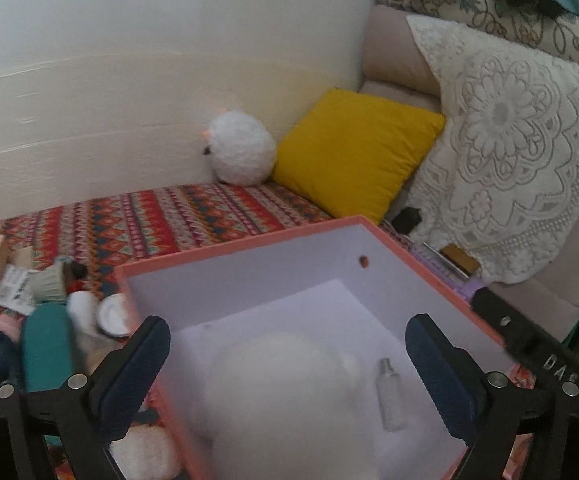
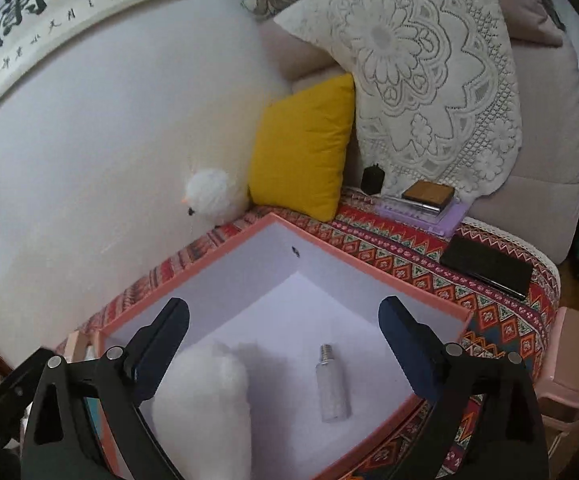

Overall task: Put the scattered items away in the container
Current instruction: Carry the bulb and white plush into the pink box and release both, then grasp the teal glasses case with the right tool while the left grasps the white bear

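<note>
Nearest, a white plush toy (image 1: 285, 404) lies blurred between the spread, empty fingers of the left claw (image 1: 287, 360), apparently just let go into the pink box (image 1: 429, 276). The right claw (image 2: 283, 340), also released, hovers over the box, a small bottle (image 2: 332, 388) below it. Left of the left claw, scattered items (image 1: 45, 312) wait on the patterned bedspread (image 1: 169, 216).

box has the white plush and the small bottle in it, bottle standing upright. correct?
Not quite. The small bottle is lying on its side on the floor of the pink box, not upright; the right wrist view shows it clearly. The white plush is in the box beside it, as you said.
</note>
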The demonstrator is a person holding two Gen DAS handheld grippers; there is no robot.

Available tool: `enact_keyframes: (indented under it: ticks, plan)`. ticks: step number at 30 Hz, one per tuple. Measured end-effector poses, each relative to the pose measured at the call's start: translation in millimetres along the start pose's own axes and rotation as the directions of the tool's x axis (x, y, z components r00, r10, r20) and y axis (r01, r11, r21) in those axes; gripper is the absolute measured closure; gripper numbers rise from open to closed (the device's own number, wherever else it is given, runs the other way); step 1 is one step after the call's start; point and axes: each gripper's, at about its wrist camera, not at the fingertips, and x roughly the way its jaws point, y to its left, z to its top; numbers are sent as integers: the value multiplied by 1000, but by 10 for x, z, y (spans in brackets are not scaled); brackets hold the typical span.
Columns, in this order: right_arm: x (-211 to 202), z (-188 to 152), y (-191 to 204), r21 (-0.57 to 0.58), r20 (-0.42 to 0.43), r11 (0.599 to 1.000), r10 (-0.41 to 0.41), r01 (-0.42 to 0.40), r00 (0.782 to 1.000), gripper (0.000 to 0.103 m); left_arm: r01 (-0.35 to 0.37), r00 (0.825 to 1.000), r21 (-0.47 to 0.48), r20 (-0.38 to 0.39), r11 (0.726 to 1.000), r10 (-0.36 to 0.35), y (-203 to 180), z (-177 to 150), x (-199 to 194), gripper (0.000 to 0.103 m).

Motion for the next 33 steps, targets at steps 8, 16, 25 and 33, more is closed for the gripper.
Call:
enact_keyframes:
  ticks: [8,16,25,33]
  plan:
    - [-418,-297,888,-140,41,973,193,-185,980,3,-168,985,-78,24,983,171,756,-302,-712,4]
    - [-453,-988,1993,-357,-77,876,318,-324,945,2,-394,919,-208,-64,895,390,1939,-861,-1281,3]
    - [340,-1763,2813,-542,-270,792,150,-279,951,21,-452,889,-322,-243,832,389,2814,-1332,-1023,3]
    - [1392,-1858,3023,-513,-395,823,28,-246,918,31,-446,890,-364,-273,817,364,3398,-903,-565,3]
